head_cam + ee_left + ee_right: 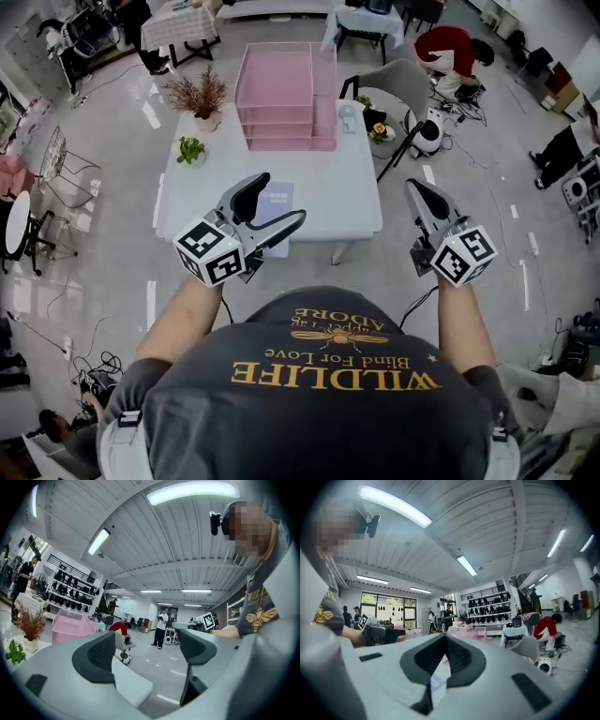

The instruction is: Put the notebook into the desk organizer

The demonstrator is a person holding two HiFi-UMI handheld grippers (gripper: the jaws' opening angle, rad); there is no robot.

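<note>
- Left claw [281, 198]: jaws wide apart. Its own view looks out level across the room, and only the far floor shows between the pads [102, 652].
- Right claw [413, 187]: jaws pressed together, gripping nothing. It is held off the counter's right front corner, pointing forward.
- Notebook [280, 201]: pale lavender cover, lying flat on the white counter [333, 187] near its front edge, left of centre. In the head view the left claw overlaps it. Whether the claw touches it cannot be told.
- Desk organizer [286, 94]: pink, stacked open trays, standing at the back of the counter, well apart from the notebook.
- Dried plant in a vase [200, 97]: at the back left of the counter, beside the organizer.
- Small green plant [190, 149]: just in front of the vase, near the left edge.
- Both claws are held up in front of the person's chest, marker cubes toward the body.
</note>
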